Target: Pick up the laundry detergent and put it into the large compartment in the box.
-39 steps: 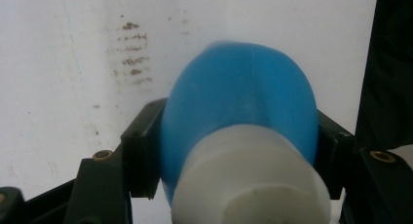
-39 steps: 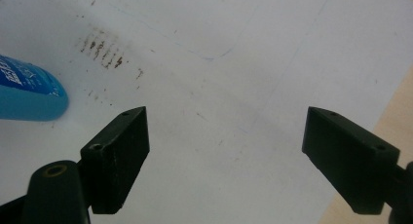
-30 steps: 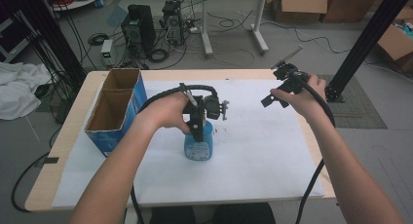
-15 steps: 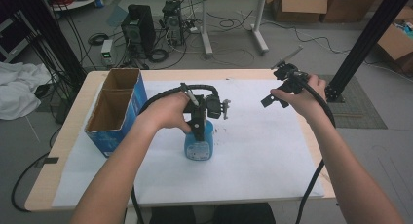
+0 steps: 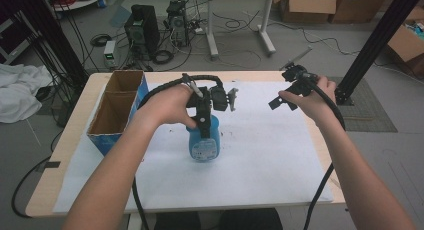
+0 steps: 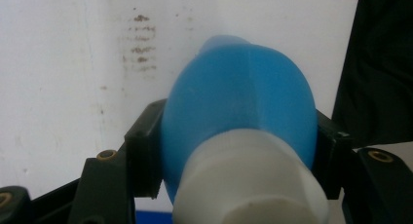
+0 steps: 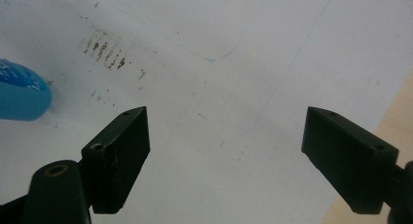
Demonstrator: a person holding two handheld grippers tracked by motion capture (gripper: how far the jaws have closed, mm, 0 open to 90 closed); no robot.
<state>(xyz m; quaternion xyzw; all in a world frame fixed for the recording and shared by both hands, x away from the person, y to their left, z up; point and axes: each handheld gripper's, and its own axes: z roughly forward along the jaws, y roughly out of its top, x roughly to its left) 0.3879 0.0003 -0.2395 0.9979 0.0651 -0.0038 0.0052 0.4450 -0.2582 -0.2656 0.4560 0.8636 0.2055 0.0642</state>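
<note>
From the high view we see the left gripper (image 5: pixel 202 125), pointing down, clamped on the neck of a blue bottle (image 5: pixel 204 142) that stands upright near the middle of the white sheet (image 5: pixel 260 155) covering the table (image 5: pixel 65 155). A blue cardboard box (image 5: pixel 116 112) with two open compartments sits at the sheet's left edge, well apart from the bottle. The right gripper (image 5: pixel 280 101) hangs above the sheet's far right part, held clear of everything.

In the left gripper view we look along the jaws: both black pads press the blue bottle (image 6: pixel 238 102) from either side, just behind its white cap (image 6: pixel 248 185), with the stained white sheet (image 6: pixel 73 63) beyond.

In the right gripper view we find the right gripper (image 7: pixel 224 151) with its jaws spread wide and nothing between them; below lies the white sheet (image 7: pixel 234 53), and the blue bottle (image 7: pixel 22 92) edges in at the left.
</note>
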